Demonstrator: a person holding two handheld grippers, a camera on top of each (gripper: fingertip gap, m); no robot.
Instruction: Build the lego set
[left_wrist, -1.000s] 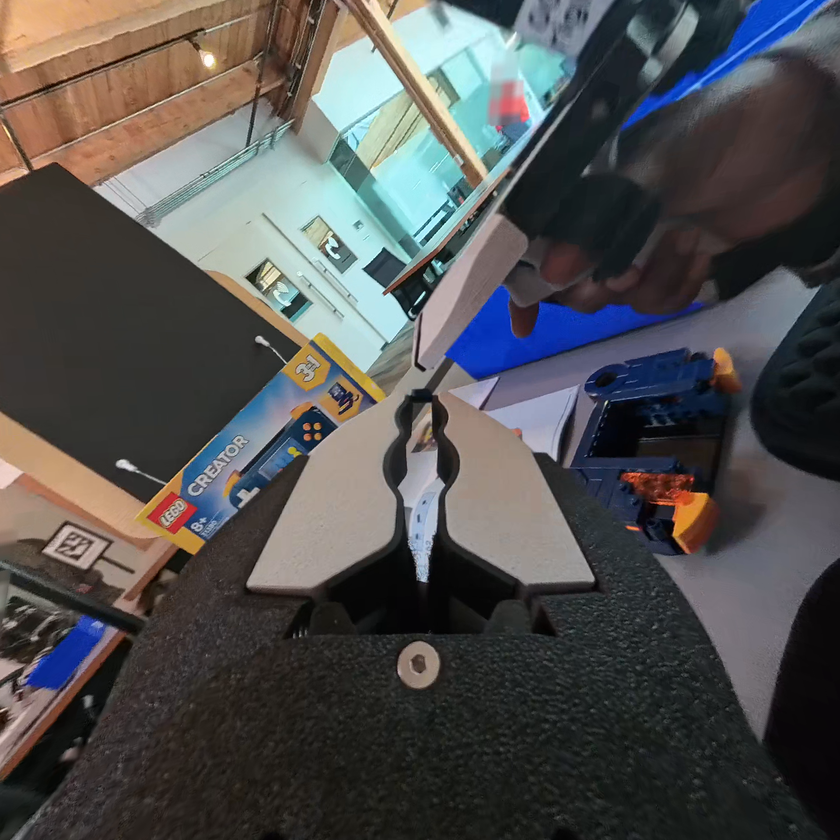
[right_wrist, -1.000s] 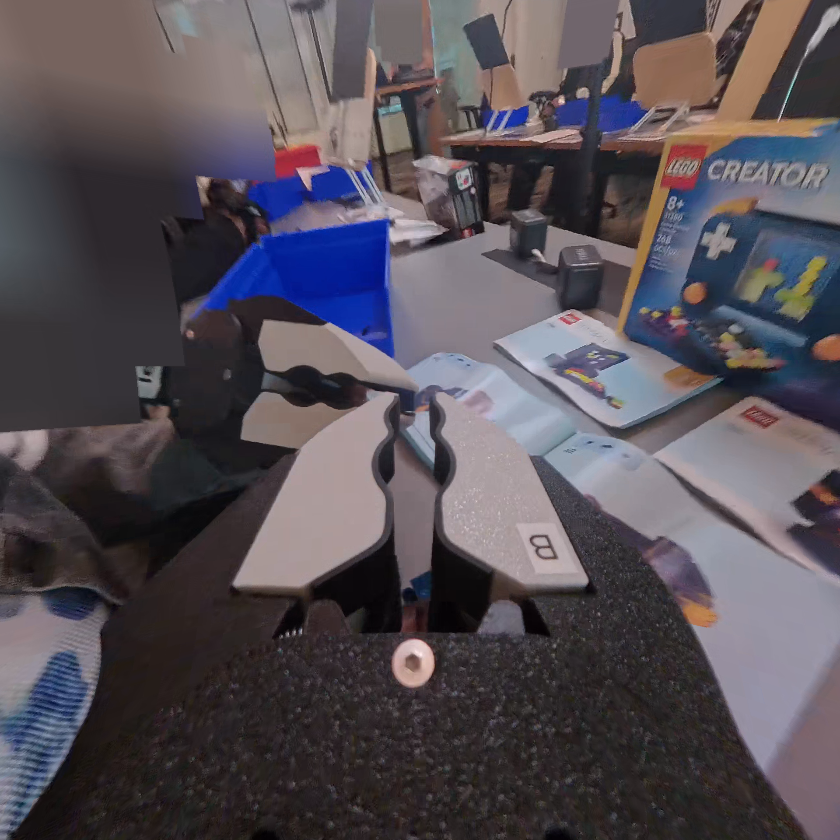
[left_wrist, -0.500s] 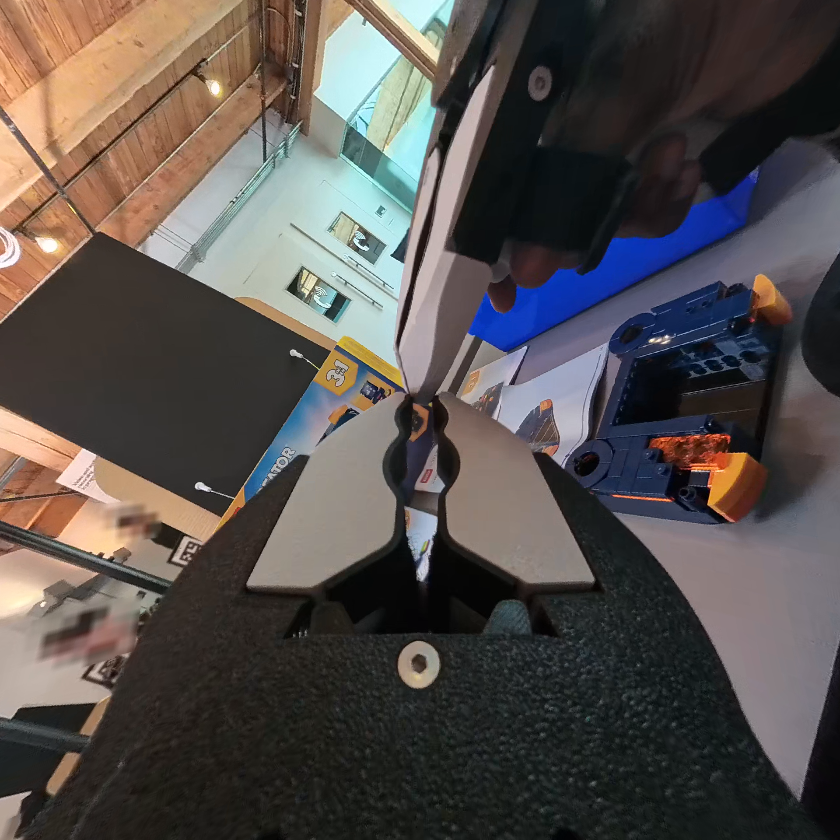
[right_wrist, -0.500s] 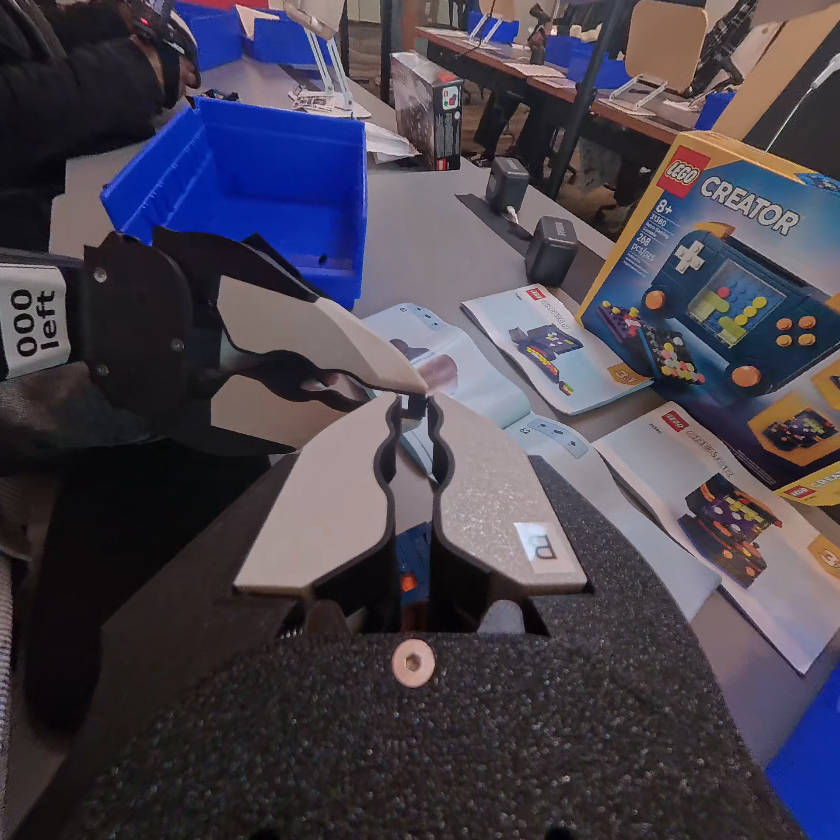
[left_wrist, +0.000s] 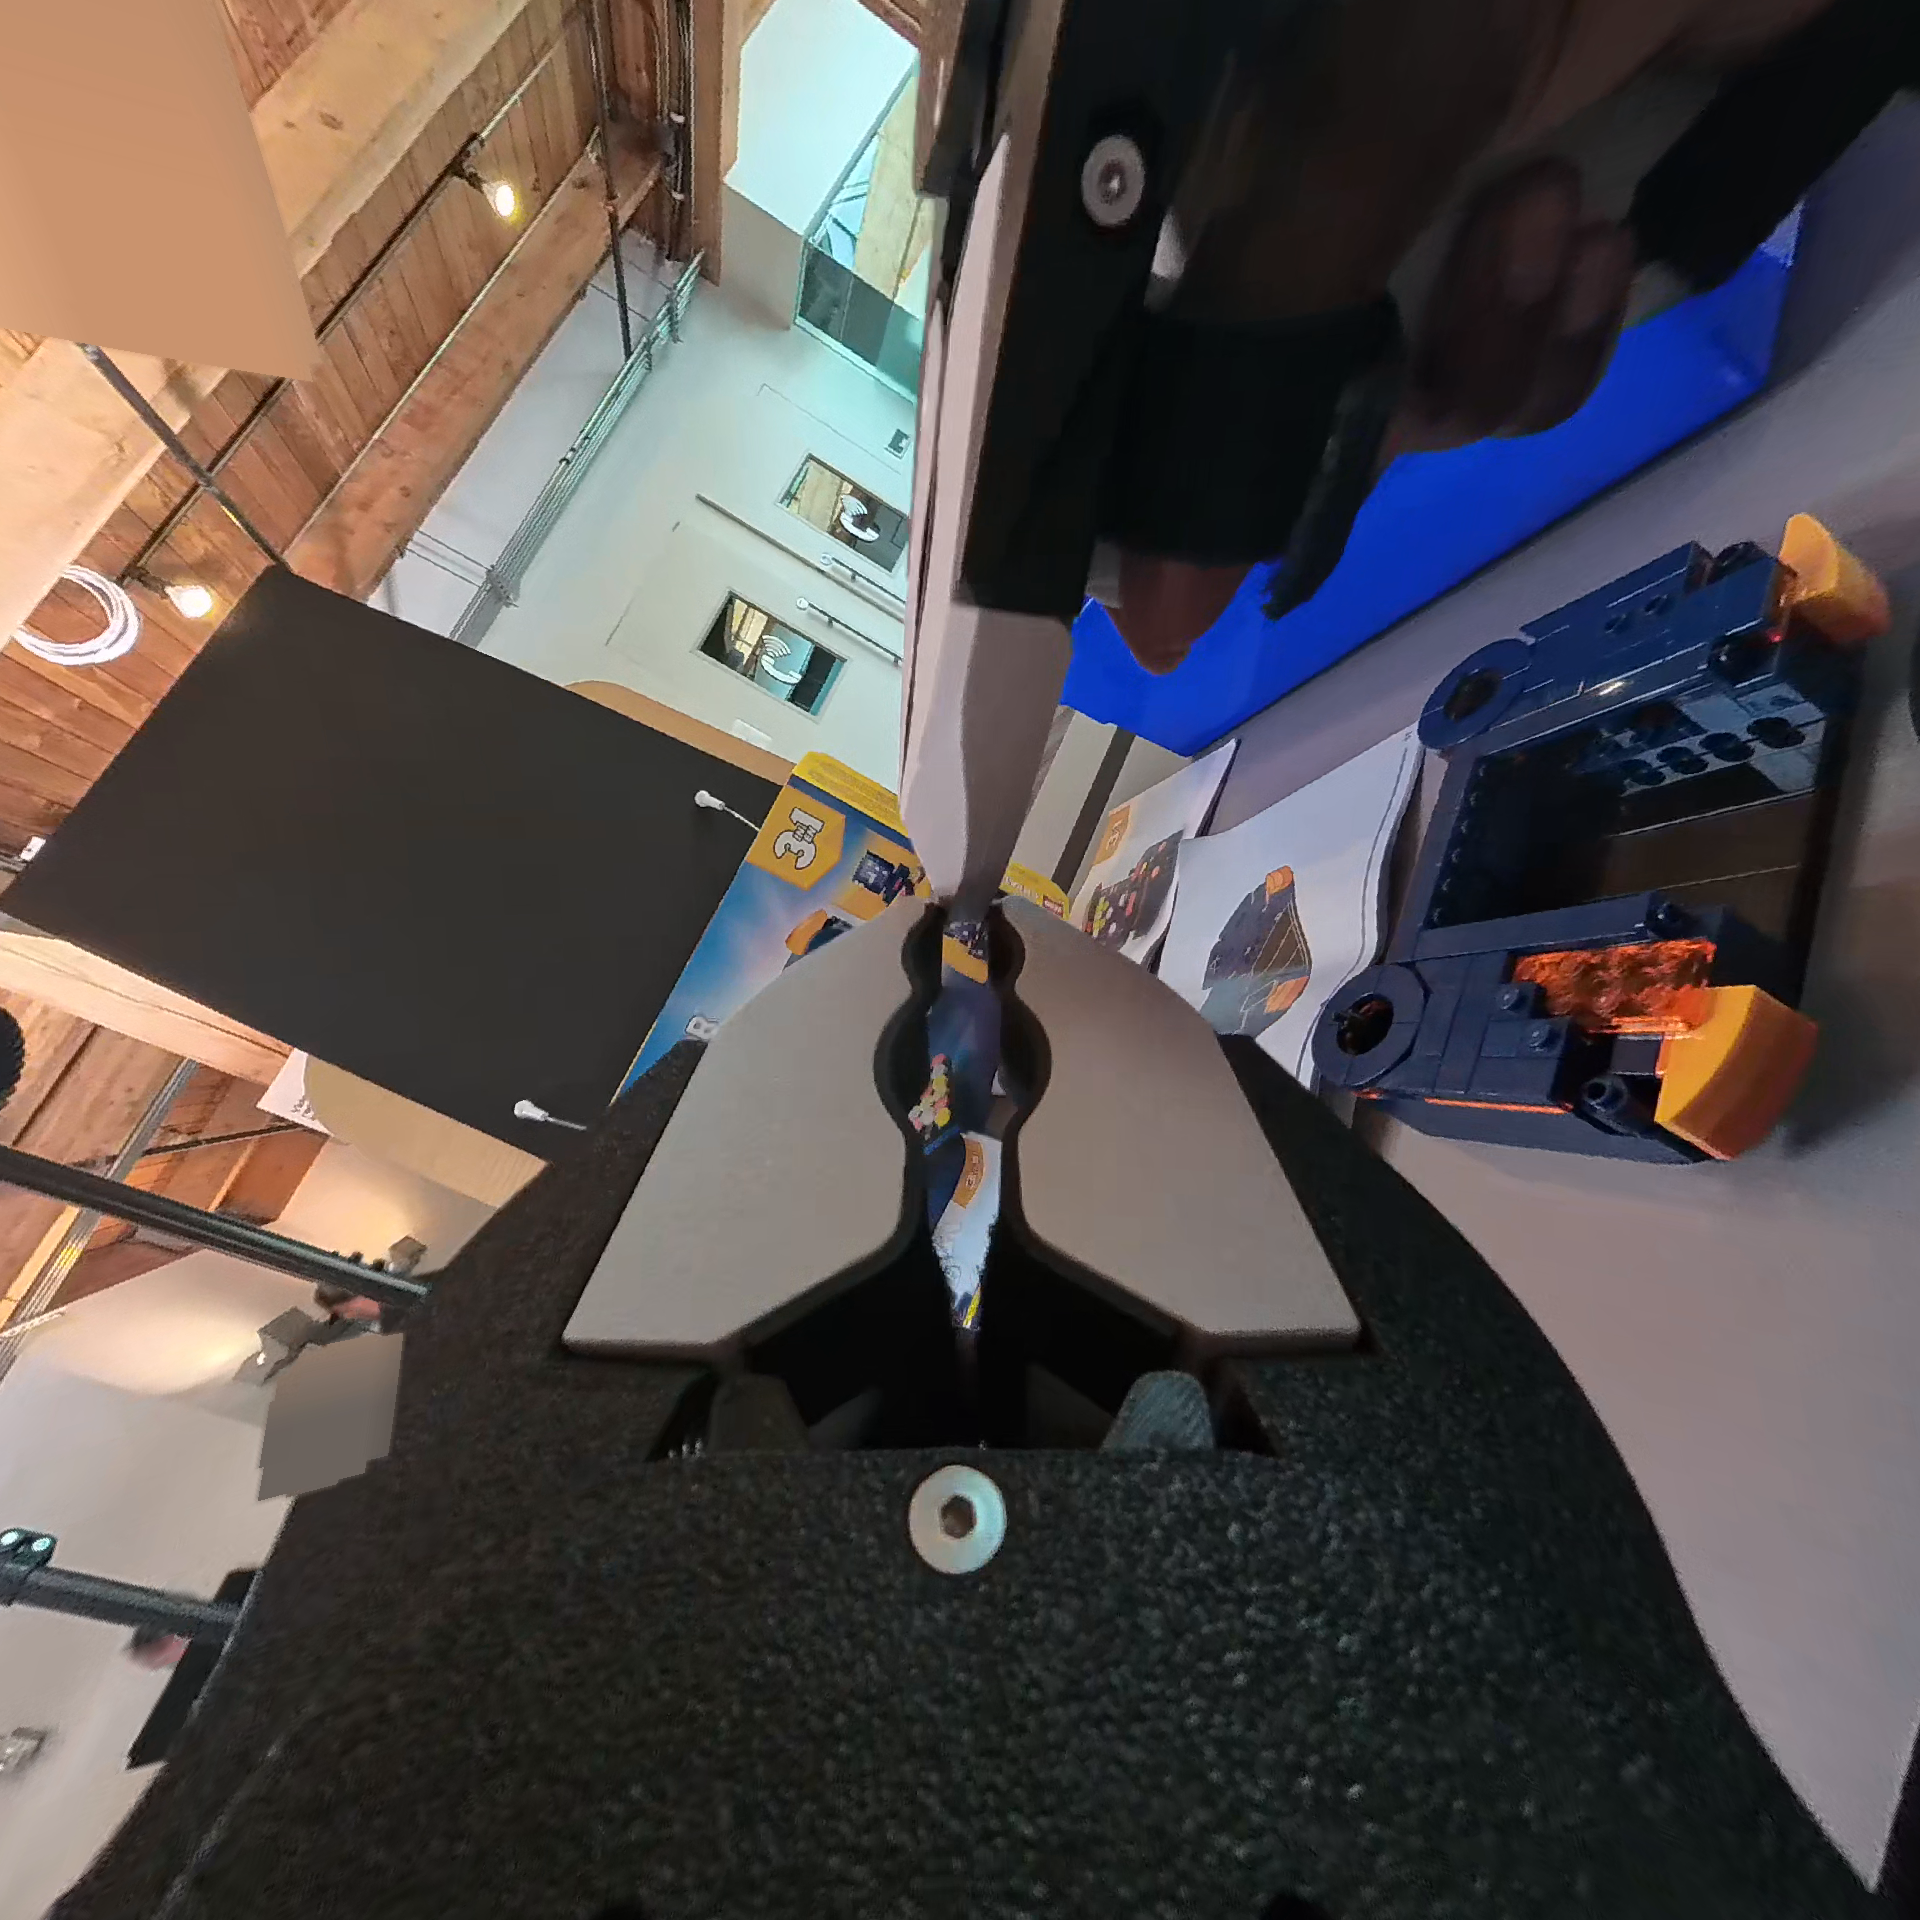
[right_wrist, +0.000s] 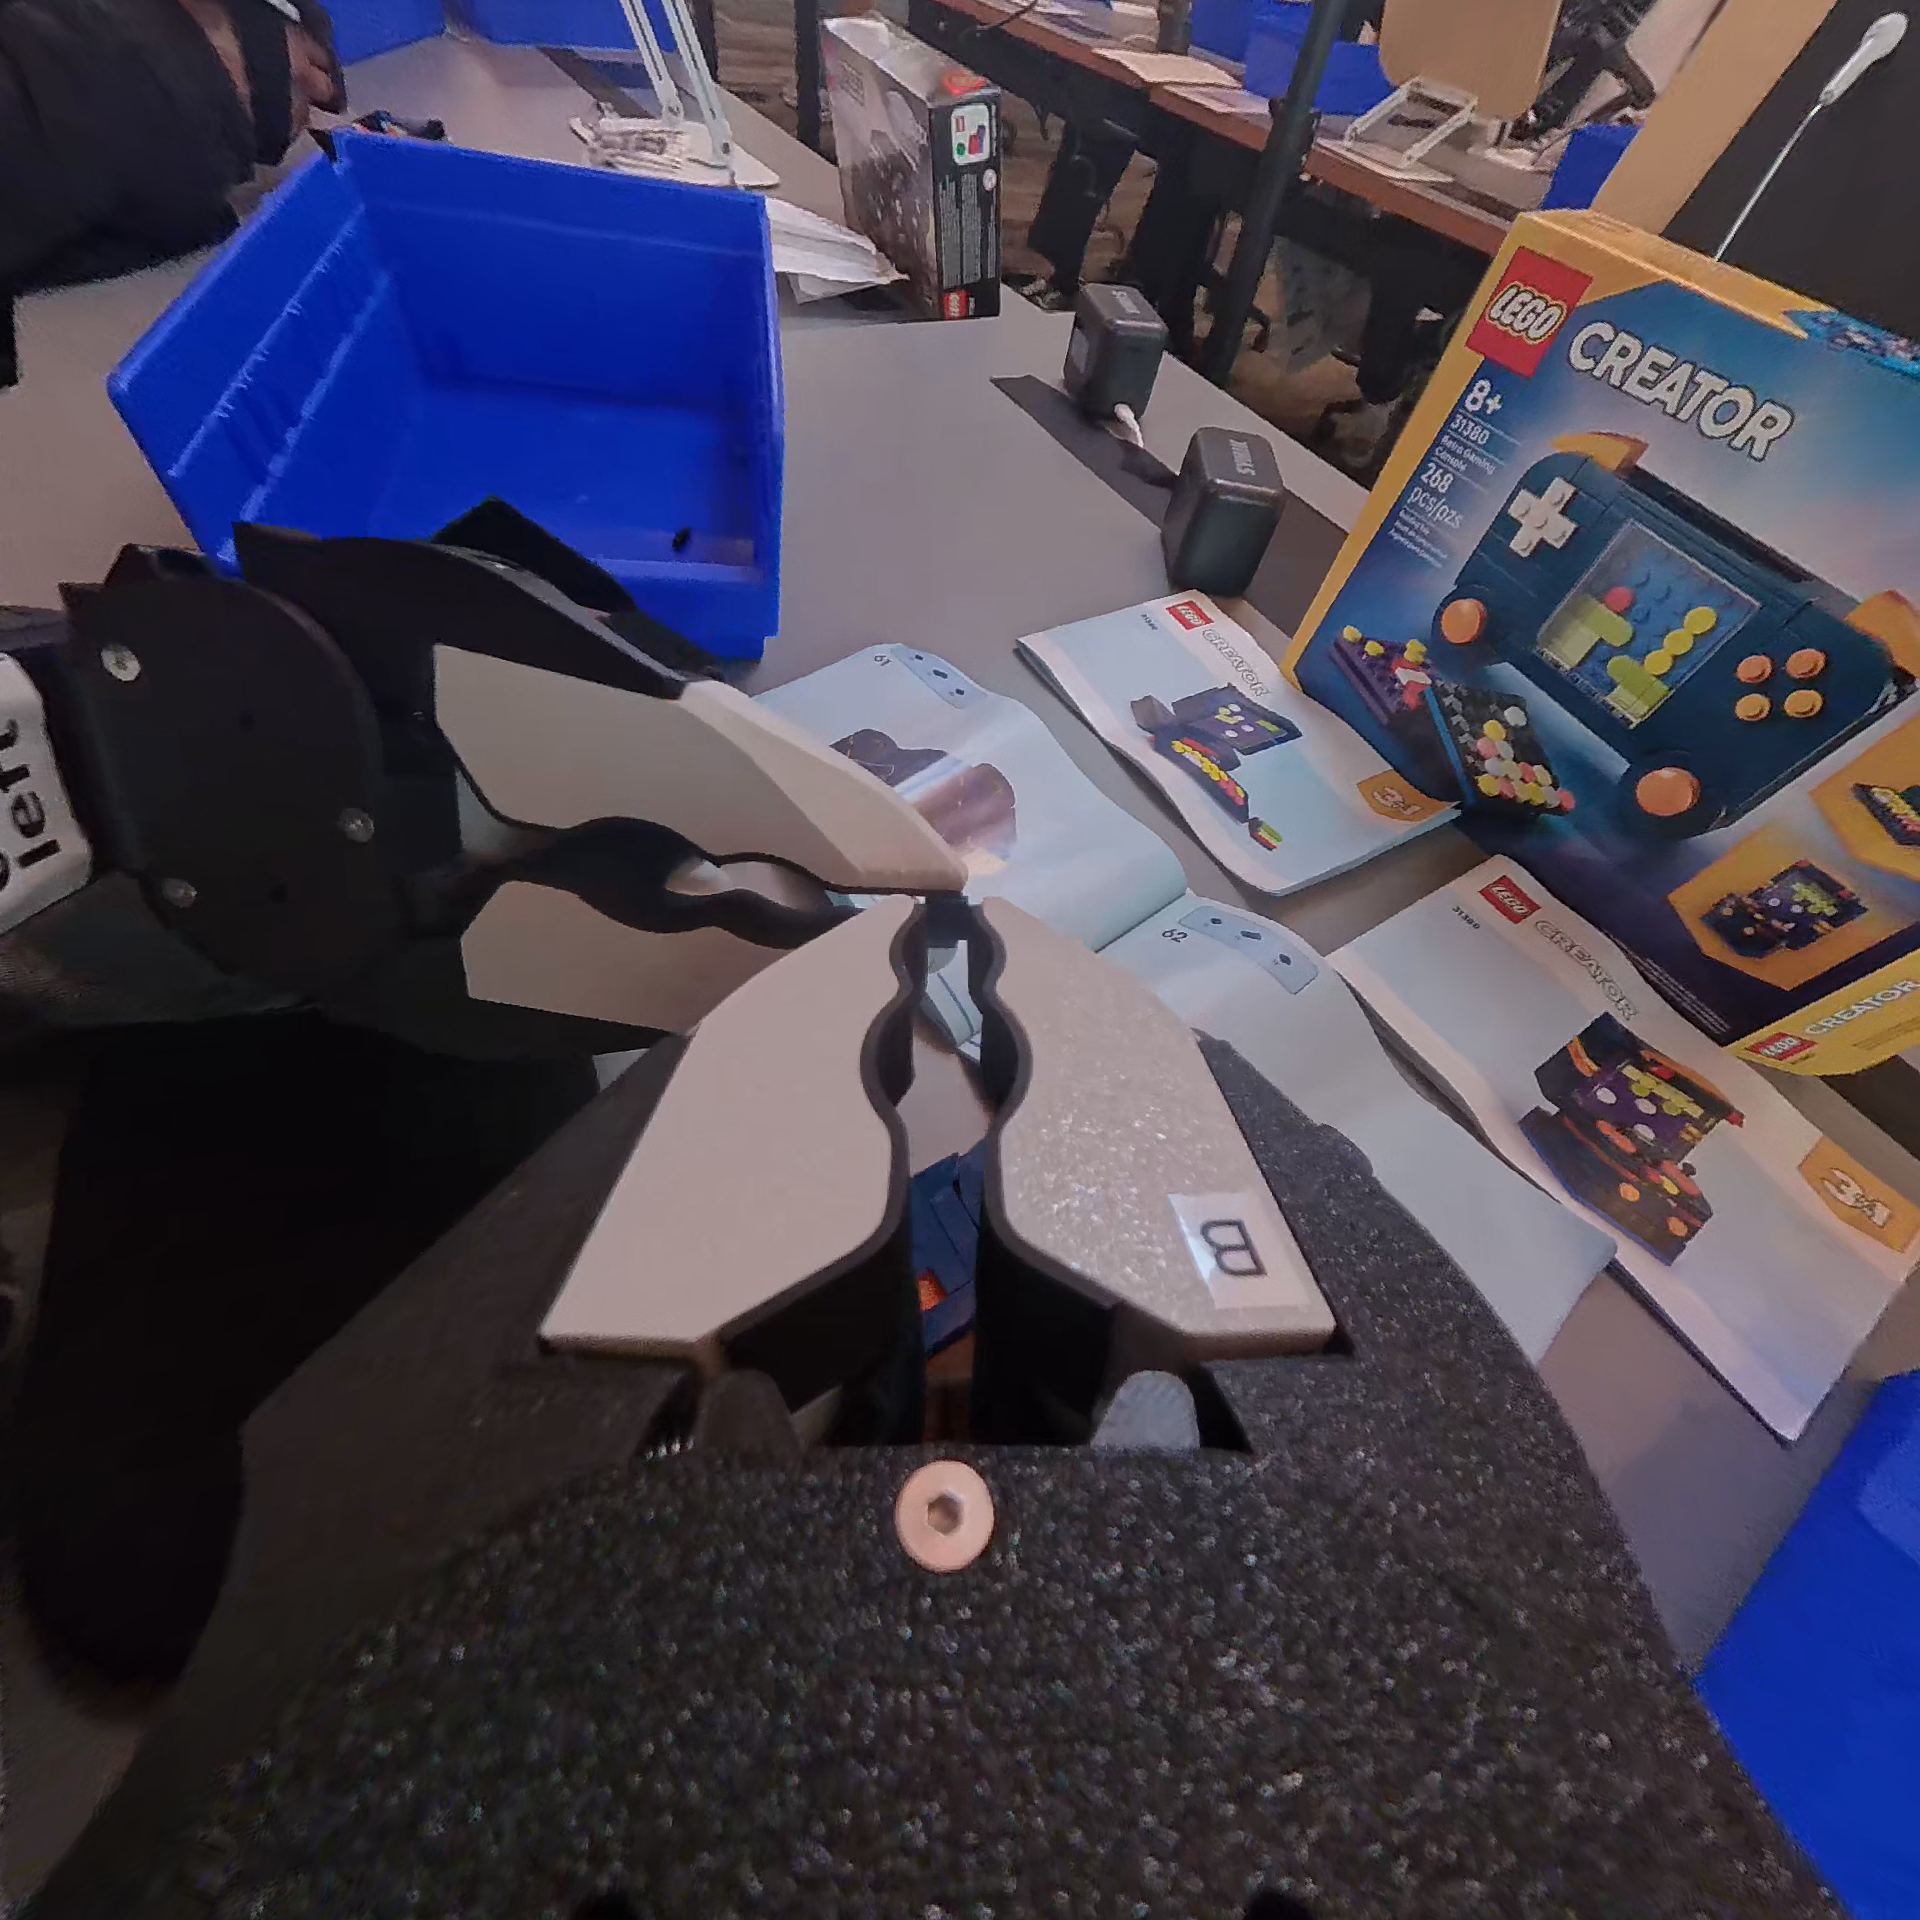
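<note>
My left gripper (left_wrist: 966, 923) is shut on a small dark Lego piece (right_wrist: 941, 923) at its fingertips. My right gripper (right_wrist: 945, 914) comes down from above in the left wrist view (left_wrist: 971, 873). Its tips meet the left gripper's tips and close on the same piece. The left gripper reaches in from the left in the right wrist view (right_wrist: 914, 883). A dark blue Lego build (left_wrist: 1621, 935) with orange corner parts lies on the grey table (left_wrist: 1558, 1351) to the right. A bit of it shows between my right fingers (right_wrist: 940, 1195).
A blue bin (right_wrist: 468, 416) stands at the back left. The Lego box (right_wrist: 1621, 582) stands at the right, with instruction booklets (right_wrist: 1226, 748) in front of it. Two black power adapters (right_wrist: 1221, 509) sit behind. Another blue bin's edge (right_wrist: 1829, 1662) is at the bottom right. The tips of both grippers are at nearly the same place.
The two grippers have come together tip to tip. My right gripper swung over the left one, and its jaws narrowed onto the small piece that the left holds.
</note>
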